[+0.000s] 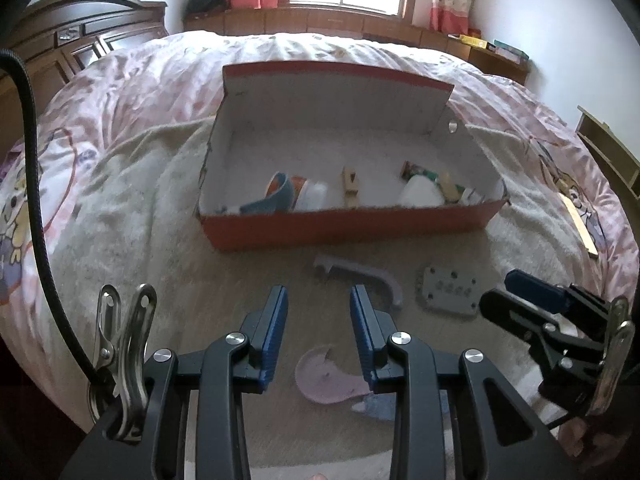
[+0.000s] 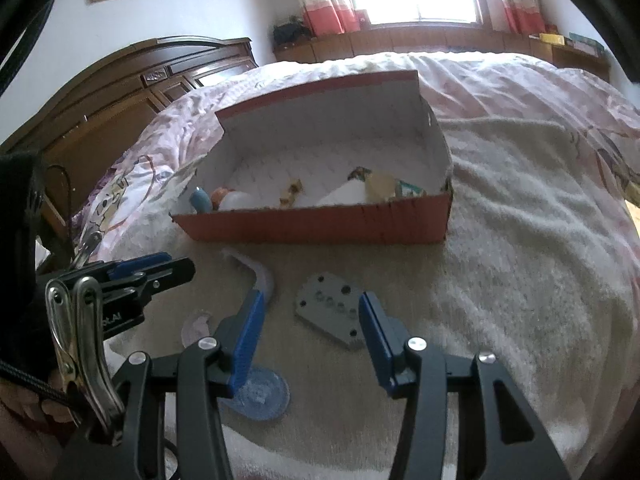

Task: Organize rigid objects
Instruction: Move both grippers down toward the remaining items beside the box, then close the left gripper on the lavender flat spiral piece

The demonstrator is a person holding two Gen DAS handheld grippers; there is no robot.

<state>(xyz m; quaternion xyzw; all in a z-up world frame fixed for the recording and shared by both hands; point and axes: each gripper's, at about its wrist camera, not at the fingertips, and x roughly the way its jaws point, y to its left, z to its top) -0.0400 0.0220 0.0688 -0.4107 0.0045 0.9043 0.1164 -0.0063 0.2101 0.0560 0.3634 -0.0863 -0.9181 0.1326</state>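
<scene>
Only partial letters, left gripper [image 2: 160, 268].

Left gripper [image 1: 319, 300]: black linkage arms joined by round silver screw heads; two flat blue ribbed finger pads [image 1: 275, 332]. Steel spring clip [image 1: 120, 344] at lower left of the frame, pinching a black braided cable [image 1: 30, 128] that arcs up the left edge.

Right gripper [image 2: 312, 312]: same black arms, silver screws, blue pads [image 2: 250, 340]. Matching steel clip [image 2: 80, 344] at lower left of the frame, with a black braided cable [image 2: 24, 376] beneath it. White lettering, unreadable, on the black body seen at left.
</scene>
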